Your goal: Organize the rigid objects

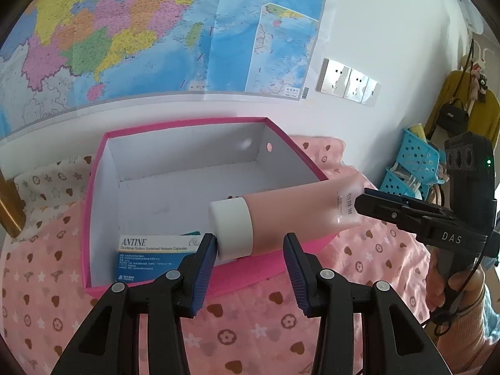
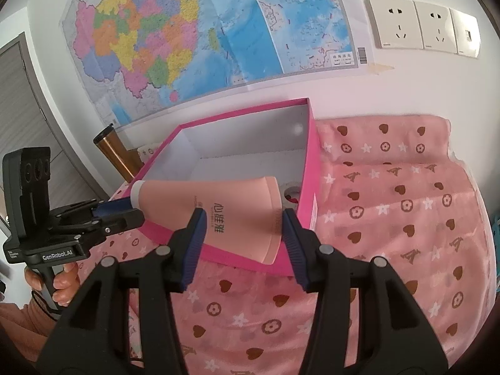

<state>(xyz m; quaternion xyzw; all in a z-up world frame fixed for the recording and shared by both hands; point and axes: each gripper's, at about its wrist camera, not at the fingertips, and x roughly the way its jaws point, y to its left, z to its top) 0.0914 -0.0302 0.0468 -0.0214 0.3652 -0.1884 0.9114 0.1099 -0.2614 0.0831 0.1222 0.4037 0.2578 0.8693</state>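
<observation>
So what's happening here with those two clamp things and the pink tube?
A person holds a two-finger gripper in each hand and is tidying things into a pink box on a bed. The right gripper grips the flat end of a pink tube, holding it over the box. The left gripper is open around the tube's white cap, one finger touching it. A blue-and-white medicine carton already lies inside the box. The tube has not been set down yet.

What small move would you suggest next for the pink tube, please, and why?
Probably lower the pink tube into the pink box, then open. The right gripper clamps its flat end over the box's near rim; the left gripper is open at the cap.
</observation>
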